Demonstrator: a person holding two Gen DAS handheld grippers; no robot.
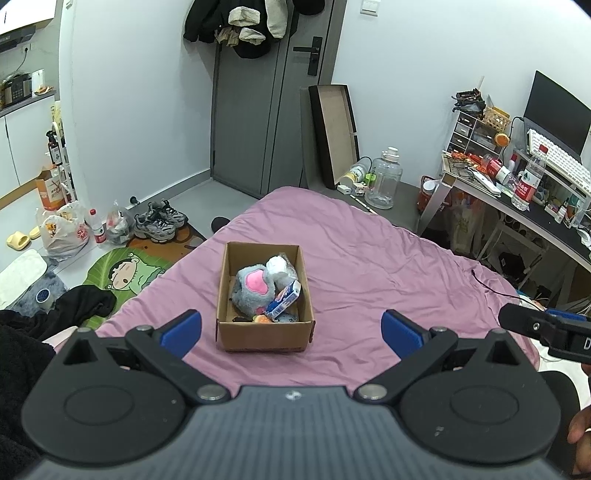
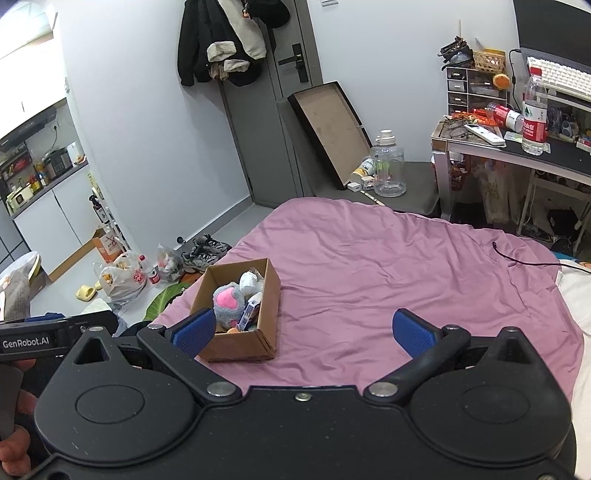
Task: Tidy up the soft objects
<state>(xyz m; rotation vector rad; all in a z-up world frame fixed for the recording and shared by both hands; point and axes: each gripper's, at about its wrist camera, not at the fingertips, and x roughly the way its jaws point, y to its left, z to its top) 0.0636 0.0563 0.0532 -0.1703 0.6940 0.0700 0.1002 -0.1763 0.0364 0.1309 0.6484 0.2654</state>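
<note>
A wrinkled mauve bedsheet [image 1: 369, 266] covers the bed and fills the ground ahead of both tongs. The left gripper [image 1: 291, 334] hovers with its blue pads spread wide and nothing between them; the right gripper [image 2: 303, 330] is likewise spread wide and empty. Straight ahead of the left gripper, framed between its fingers, an open cardboard box [image 1: 264, 336] sits on the sheet; from the right gripper it lies ahead and to the left, its near corner just behind the left pad. Inside the box lie a grey plush toy [image 1: 251, 291] with a pink patch, a white soft bundle [image 1: 277, 266] behind it, and a blue-and-white packet [image 1: 284, 299] leaning on the box's right wall. Beyond the bed's far edge stands a grey door [image 1: 266, 110] with dark jackets [image 1: 236, 26] hung at its top, and a flat box lid [image 1: 334, 133] leans on the wall beside it. A clear water jug [image 1: 384, 177] stands on the floor to the right of the lid. Far right of both tongs is a cluttered desk [image 2: 517, 151] with a keyboard [image 1: 557, 158] and a monitor [image 1: 554, 114]. Off to the left, on the floor, are grey sneakers [image 1: 159, 221], plastic bags [image 1: 62, 232], a cartoon floor mat [image 1: 122, 273] and yellow slippers [image 1: 18, 240]. A thin black cable [image 2: 517, 258] trails across the sheet on the right.
</note>
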